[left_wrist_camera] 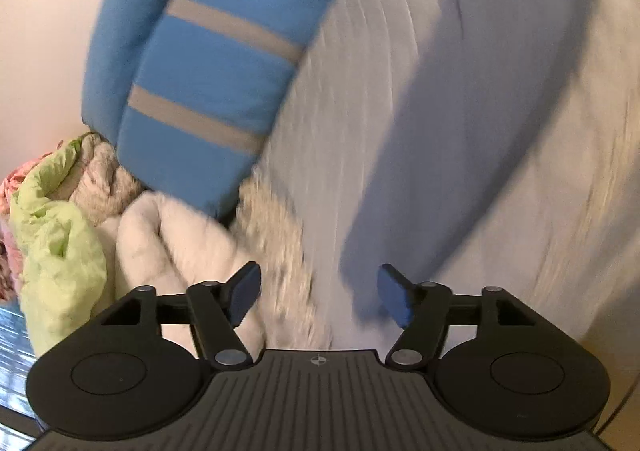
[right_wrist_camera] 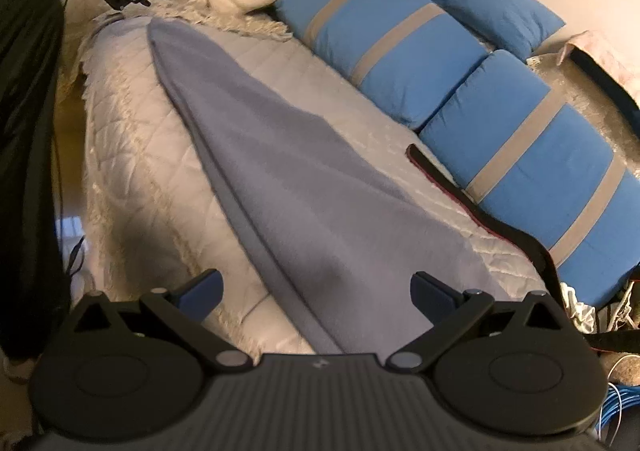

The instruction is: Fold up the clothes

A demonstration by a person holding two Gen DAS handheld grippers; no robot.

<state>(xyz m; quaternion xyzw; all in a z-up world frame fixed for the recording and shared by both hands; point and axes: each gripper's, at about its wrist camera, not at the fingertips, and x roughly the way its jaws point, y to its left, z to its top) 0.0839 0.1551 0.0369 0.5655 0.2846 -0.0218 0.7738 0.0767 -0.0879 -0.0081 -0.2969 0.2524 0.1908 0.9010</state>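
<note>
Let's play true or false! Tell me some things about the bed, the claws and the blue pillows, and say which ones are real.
1. Both claws are open and hold nothing. True: the left claw and the right claw are empty.
2. The grey cloth lies stretched out on the bed. True.
3. The blue pillows have red dots. False: they have grey stripes.
4. The green garment is spread flat. False: it is crumpled in a pile.
5. The right claw grips the grey cloth. False: it only hovers over it.
</note>
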